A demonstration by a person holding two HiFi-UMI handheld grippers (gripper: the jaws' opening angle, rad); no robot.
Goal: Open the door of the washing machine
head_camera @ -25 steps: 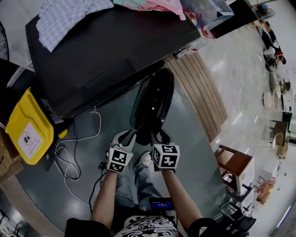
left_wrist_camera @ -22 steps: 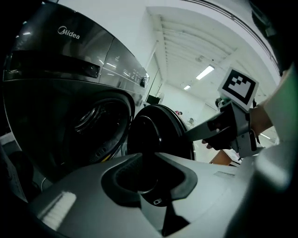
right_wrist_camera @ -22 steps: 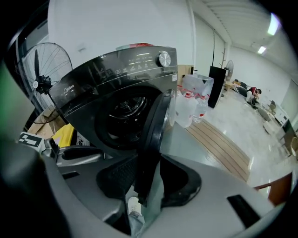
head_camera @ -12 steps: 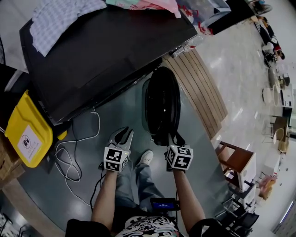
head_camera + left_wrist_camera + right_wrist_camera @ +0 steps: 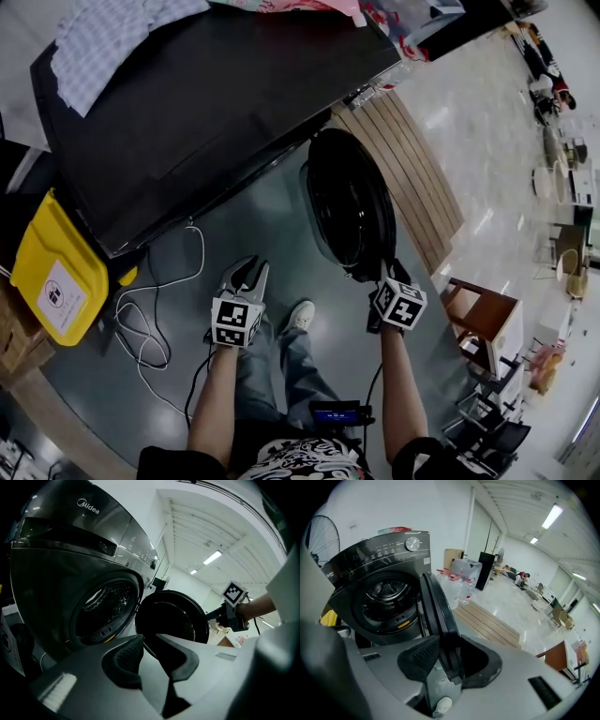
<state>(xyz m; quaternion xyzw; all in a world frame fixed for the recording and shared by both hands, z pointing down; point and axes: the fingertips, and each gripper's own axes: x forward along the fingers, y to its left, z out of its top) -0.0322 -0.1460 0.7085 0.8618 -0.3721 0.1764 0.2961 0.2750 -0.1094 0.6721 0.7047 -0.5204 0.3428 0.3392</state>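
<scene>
The dark grey washing machine (image 5: 216,103) stands ahead, its drum opening (image 5: 101,609) uncovered. Its round black door (image 5: 347,202) hangs swung out to the right on its hinge. My right gripper (image 5: 386,274) is at the door's near rim. In the right gripper view the door's edge (image 5: 436,606) runs between the pads, which have just been closing and now clamp it, so the right gripper (image 5: 450,660) is shut on the door. My left gripper (image 5: 246,274) hovers left of the door above the floor. A gap shows in the left gripper (image 5: 150,646), and nothing is between its pads.
A yellow bin (image 5: 52,272) and loose white cables (image 5: 150,309) lie at the left of the machine. A slatted wooden platform (image 5: 412,178) runs along the right, behind the door. A wooden stool (image 5: 483,328) stands at the right. Clothes (image 5: 112,37) lie on the machine. Bottles (image 5: 459,590) stand beside it.
My right gripper has moved to the right with the door's rim in it, and the door has swung wider open. The left gripper has stayed where it was.
</scene>
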